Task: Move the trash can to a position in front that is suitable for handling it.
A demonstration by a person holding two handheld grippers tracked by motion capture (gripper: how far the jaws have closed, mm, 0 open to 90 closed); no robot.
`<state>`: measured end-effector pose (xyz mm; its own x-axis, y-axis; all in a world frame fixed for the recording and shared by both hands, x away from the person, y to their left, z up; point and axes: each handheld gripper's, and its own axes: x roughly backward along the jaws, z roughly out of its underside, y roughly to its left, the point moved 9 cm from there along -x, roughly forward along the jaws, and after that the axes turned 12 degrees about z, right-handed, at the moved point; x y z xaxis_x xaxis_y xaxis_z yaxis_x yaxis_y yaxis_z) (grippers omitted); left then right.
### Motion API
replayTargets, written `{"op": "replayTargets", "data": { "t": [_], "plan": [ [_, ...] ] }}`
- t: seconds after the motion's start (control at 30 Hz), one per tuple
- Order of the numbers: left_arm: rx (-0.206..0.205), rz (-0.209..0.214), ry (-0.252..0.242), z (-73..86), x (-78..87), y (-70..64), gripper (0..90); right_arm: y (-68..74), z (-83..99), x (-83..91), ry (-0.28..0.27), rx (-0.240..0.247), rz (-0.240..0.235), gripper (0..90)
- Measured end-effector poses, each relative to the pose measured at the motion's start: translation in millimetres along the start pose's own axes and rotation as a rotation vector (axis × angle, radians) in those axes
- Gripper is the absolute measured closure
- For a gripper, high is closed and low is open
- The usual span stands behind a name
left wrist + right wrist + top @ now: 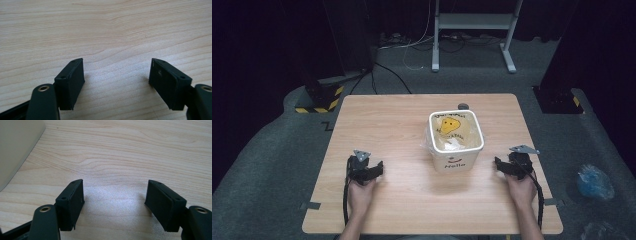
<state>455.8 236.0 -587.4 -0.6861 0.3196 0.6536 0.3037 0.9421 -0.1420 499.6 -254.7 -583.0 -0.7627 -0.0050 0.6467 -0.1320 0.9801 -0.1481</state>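
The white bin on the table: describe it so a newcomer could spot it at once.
On the wooden table, look just right of the middle, between the left gripper and the right gripper. The white bin is square, lined with a clear bag showing a yellow print, and has a smile and "Hello" on its front.

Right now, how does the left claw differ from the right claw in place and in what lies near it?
The left claw rests left of the white bin, with bare table around it; the right claw rests to the bin's right. The right claw has the bin wall close by; the left claw has only wood before it. Both are open, empty and low over the table.
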Motion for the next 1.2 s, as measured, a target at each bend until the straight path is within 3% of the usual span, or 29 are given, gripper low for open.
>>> {"op": "replayTargets", "data": {
  "t": [0.17, 0.37, 0.47, 0.57, 0.77, 0.93, 1.03, 1.07, 1.2],
  "plan": [
    [-0.001, 0.01, 0.001, -0.2, -0.7, -0.8, 24.9, 0.1, -0.4, -0.4, -0.001, -0.003, 0.007, 30.8],
    [0.048, -0.033, 0.002, -0.9, -2.4, -0.9, 19.5, 1.6, -1.1, -1.3, 0.004, 0.003, -0.001, 27.8],
    [0.074, -0.02, -0.008, -3.8, -4.6, -3.1, 19.1, 5.2, -3.7, -2.6, 0.019, -0.02, 0.002, 27.9],
    [0.076, -0.001, -0.01, -8.5, -8.6, -8.6, 18.4, 13.1, -7.3, -3.7, 0.002, -0.062, -0.038, 27.5],
    [0.051, 0.034, -0.019, -23.0, -18.7, -30.2, 18.1, 26.6, -15.3, -6.4, 0.013, -0.073, -0.072, 25.4],
    [0.044, 0.099, -0.021, -34.6, -31.7, -55.7, 17.9, 45.5, -26.0, -6.6, -0.026, -0.06, -0.104, 27.3],
    [0.031, 0.118, -0.024, -38.4, -35.8, -64.4, 17.8, 52.1, -25.7, -8.9, -0.01, -0.068, -0.121, 26.6],
    [0.031, 0.147, -0.031, -41.8, -39.6, -74.4, 17.6, 53.9, -26.9, -9.6, -0.013, -0.069, -0.131, 26.7],
    [0.037, 0.192, -0.045, -45.0, -46.2, -89.4, 18.0, 59.4, -33.9, -7.9, -0.025, -0.074, -0.142, 26.8]
  ]
}}
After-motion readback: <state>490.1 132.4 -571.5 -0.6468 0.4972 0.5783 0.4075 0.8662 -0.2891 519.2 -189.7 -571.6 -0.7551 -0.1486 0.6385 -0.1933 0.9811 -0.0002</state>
